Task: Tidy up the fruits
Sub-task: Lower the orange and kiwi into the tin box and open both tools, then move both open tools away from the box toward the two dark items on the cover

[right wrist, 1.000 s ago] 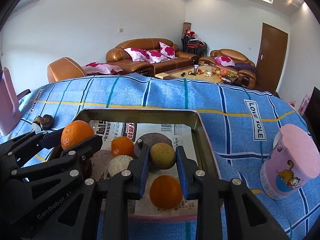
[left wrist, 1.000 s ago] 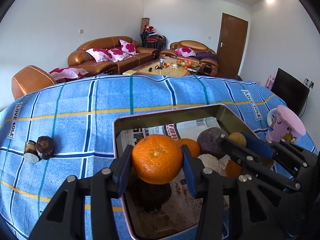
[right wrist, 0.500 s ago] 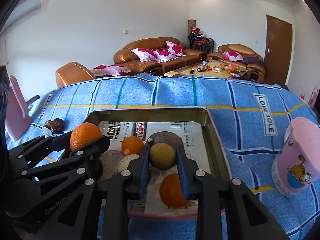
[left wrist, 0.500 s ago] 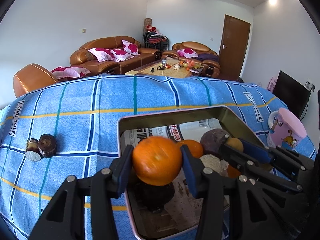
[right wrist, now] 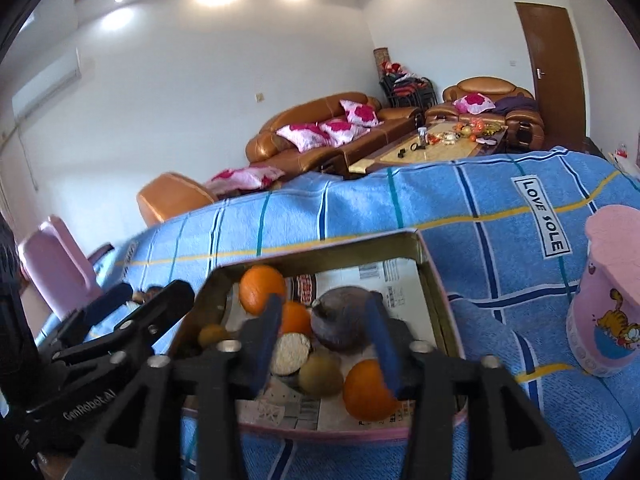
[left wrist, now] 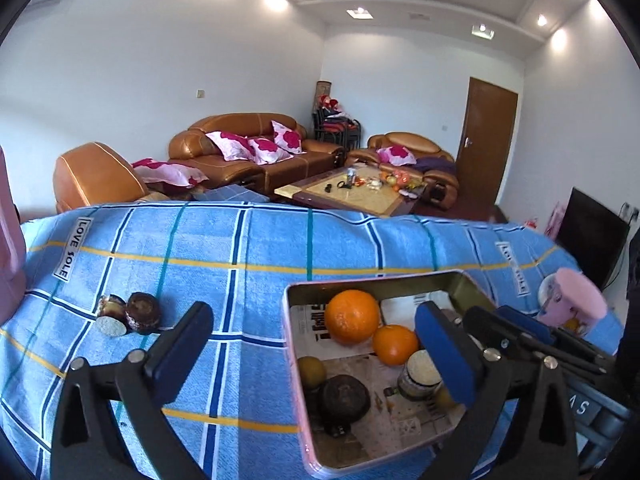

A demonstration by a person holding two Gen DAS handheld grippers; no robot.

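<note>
3 oranges, several brown and dark fruits, possibly passionfruit, inside newspaper-lined tray.

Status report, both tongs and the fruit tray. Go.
Left tongs open, empty. Right tongs open, empty. Big orange in tray. Two dark fruits on blue cloth, outside tray.

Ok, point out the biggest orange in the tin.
The orange at the tin's far end, behind the smaller orange; it's plainly the larger.

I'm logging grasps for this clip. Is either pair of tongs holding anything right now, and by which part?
Nothing is held. The left tongs and right tongs are both open; the big orange lies in the tin tray.
</note>
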